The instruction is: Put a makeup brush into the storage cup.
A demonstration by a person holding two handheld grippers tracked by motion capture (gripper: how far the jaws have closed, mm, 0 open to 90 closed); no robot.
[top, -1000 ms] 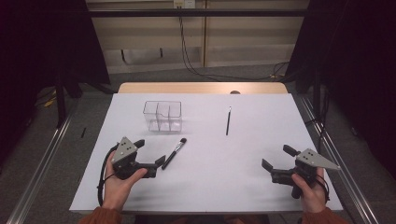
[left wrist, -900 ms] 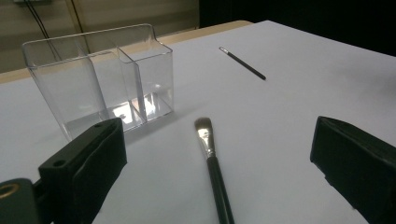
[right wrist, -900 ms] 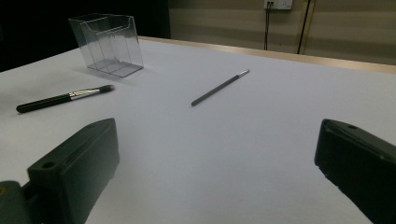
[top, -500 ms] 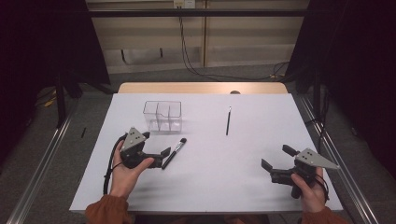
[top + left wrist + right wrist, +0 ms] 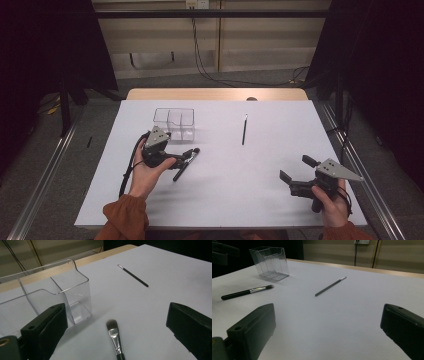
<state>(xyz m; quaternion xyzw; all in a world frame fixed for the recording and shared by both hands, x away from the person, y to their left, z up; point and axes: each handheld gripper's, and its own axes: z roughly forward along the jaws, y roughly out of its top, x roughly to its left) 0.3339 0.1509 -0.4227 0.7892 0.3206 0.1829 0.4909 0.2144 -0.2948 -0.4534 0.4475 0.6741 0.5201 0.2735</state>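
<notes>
Left gripper held low over the white paper-covered tabletop, jaws spread wide and holding nothing. Between those jaws, in the left gripper view, a black-handled flat makeup brush with a silver ferrule, lying flat on the tabletop with its bristle tip pointing away from the jaws, apart from both. Just beyond the left jaw, a clear plastic organiser box with divided compartments, standing upright, close to the brush tip but not touching it. Farther out, past the gap between the jaws, a thin dark pencil-like stick with a pale tip, well apart from the brush. Right gripper gripped in the right hand near the tabletop's near edge, jaws also wide and empty. Ahead of the right jaws, in the right gripper view, bare white tabletop, then the thin stick in the middle distance, with the brush and the clear box off beyond the left jaw.
</notes>
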